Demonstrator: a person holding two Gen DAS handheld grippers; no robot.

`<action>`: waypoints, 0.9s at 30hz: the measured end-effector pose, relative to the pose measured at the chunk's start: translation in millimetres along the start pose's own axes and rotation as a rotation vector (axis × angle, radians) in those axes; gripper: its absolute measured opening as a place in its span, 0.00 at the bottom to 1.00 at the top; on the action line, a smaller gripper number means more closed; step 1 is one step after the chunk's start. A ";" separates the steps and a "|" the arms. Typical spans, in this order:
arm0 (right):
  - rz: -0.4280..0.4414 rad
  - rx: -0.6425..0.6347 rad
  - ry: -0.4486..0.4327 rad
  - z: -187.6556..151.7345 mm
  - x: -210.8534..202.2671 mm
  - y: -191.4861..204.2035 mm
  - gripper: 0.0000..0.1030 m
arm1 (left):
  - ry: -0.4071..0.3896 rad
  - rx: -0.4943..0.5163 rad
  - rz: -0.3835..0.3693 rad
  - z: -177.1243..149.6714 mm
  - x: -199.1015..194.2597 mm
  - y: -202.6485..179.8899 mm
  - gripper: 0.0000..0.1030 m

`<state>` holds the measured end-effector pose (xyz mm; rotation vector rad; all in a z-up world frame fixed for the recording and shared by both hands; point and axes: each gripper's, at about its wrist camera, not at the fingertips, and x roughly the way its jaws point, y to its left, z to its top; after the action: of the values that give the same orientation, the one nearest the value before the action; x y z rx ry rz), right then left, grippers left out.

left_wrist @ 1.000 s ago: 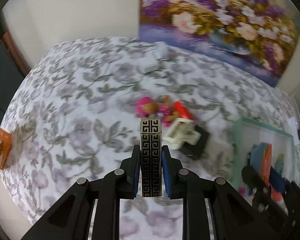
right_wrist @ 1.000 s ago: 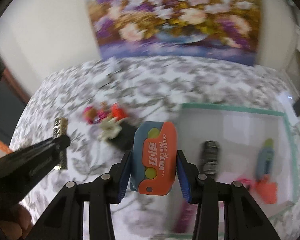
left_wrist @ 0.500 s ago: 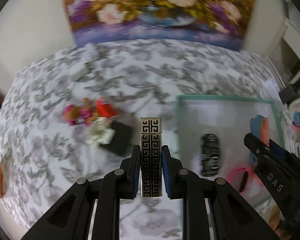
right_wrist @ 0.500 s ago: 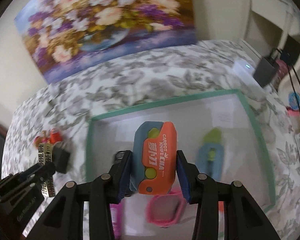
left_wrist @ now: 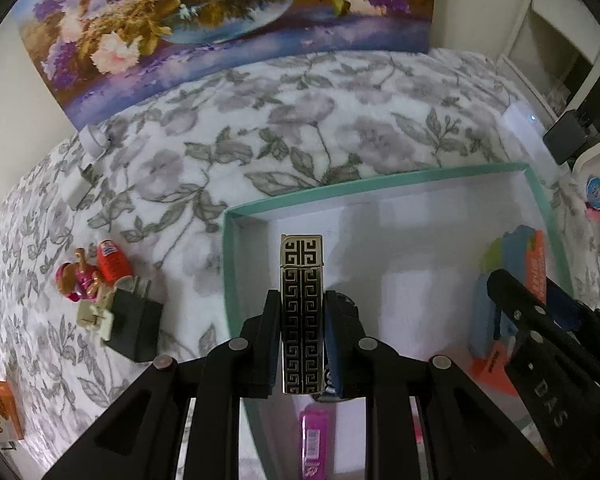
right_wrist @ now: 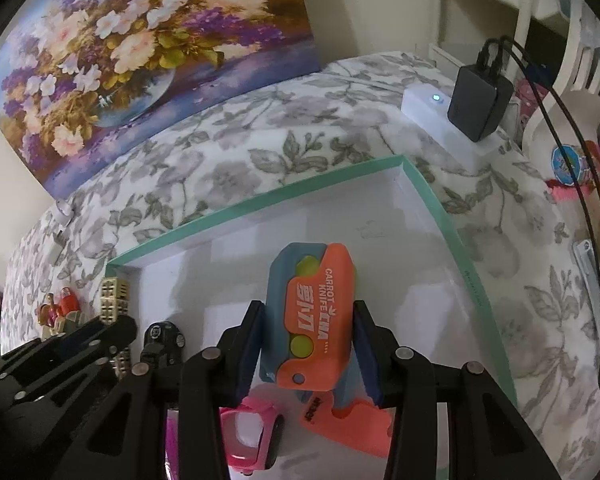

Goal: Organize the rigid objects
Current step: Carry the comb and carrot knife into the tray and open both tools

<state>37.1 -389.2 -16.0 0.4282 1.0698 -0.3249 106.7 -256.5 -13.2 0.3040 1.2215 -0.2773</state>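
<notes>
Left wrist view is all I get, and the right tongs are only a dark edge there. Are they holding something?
Observer: Yes. The right tongs are shut on an orange and blue toy printed CARROT KNIFE.
Operator: Is it over the tray?
Observer: It hangs above the white floor of the teal-rimmed tray.
Operator: What lies beneath it?
Observer: A pink toy car lies in the tray just below those tongs.
</notes>
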 end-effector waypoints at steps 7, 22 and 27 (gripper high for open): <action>0.000 -0.016 0.023 -0.5 6.6 5.6 0.45 | 0.012 -0.001 0.021 1.7 13.0 -0.7 0.21; -0.017 -0.024 0.041 -1.1 6.8 9.1 0.62 | -0.023 -0.059 0.023 -2.6 -4.3 22.8 0.46; -0.030 -0.035 0.040 -2.1 4.8 11.7 0.76 | -0.026 -0.087 0.034 -5.8 -6.7 31.1 0.54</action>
<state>43.0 -378.2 -19.1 0.3885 1.1198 -0.3246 111.0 -225.2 -6.2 0.2448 1.1982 -0.1978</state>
